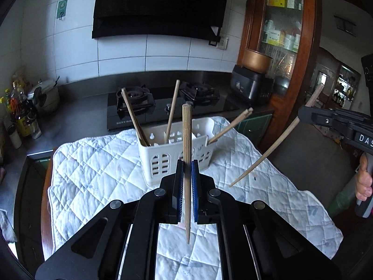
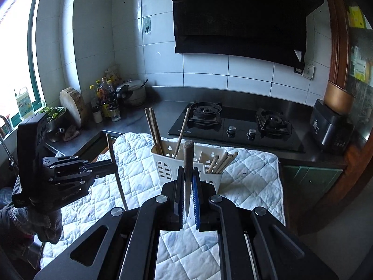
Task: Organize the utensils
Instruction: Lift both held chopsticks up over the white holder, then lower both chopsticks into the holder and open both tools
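A white slotted utensil holder (image 1: 177, 150) stands on a white quilted cloth (image 1: 98, 163), with several wooden chopsticks leaning in its compartments. My left gripper (image 1: 187, 165) is shut on a wooden chopstick (image 1: 187, 140), held upright, thin end down, in front of the holder. My right gripper (image 2: 188, 175) is shut on another chopstick (image 2: 188, 163), also upright, just before the holder (image 2: 186, 161). The right gripper also shows in the left wrist view (image 1: 305, 114), its chopstick (image 1: 268, 154) slanting down to the cloth's right side. The left gripper shows in the right wrist view (image 2: 112, 163).
A black gas hob (image 2: 235, 126) sits behind the cloth under a dark extractor hood (image 2: 240, 16). Bottles and a pot (image 2: 109, 100) crowd the left corner by the window. A black appliance (image 2: 331, 126) and a wooden cabinet (image 1: 279, 35) stand at the right.
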`<state>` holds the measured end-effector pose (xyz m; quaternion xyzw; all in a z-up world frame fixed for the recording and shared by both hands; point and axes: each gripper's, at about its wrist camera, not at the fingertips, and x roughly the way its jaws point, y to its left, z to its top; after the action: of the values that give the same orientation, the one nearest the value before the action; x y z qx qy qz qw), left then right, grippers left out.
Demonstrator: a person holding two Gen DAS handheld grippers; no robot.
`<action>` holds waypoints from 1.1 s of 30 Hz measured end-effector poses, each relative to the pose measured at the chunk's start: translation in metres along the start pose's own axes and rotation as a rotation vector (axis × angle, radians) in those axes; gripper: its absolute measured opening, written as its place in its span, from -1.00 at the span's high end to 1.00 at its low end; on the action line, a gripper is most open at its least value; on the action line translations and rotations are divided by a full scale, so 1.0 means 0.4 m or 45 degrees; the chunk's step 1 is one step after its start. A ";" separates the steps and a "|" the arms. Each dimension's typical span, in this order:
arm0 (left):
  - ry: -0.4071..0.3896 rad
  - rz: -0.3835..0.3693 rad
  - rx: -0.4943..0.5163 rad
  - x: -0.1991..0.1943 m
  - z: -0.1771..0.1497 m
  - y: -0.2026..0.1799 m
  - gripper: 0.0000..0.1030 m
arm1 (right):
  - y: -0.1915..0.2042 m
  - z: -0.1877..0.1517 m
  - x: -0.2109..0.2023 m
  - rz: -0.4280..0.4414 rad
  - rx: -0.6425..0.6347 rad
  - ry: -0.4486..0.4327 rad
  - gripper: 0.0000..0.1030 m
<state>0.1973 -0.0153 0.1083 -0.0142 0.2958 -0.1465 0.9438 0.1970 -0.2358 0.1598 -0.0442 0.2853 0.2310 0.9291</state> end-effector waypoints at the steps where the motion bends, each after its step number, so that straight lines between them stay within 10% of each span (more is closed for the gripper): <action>1: -0.016 0.008 0.004 -0.004 0.022 0.006 0.89 | -0.007 0.017 0.006 0.003 0.008 0.001 0.87; 15: -0.248 0.119 -0.002 -0.005 0.285 0.045 0.89 | -0.063 0.176 0.103 -0.089 0.061 -0.047 0.87; 33: -0.222 0.119 -0.124 0.150 0.276 0.136 0.89 | -0.128 0.163 0.269 -0.164 0.098 0.003 0.87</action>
<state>0.3209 0.0129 0.1599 -0.0590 0.2197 -0.0860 0.9700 0.3322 -0.2239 0.1524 -0.0270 0.2918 0.1593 0.9427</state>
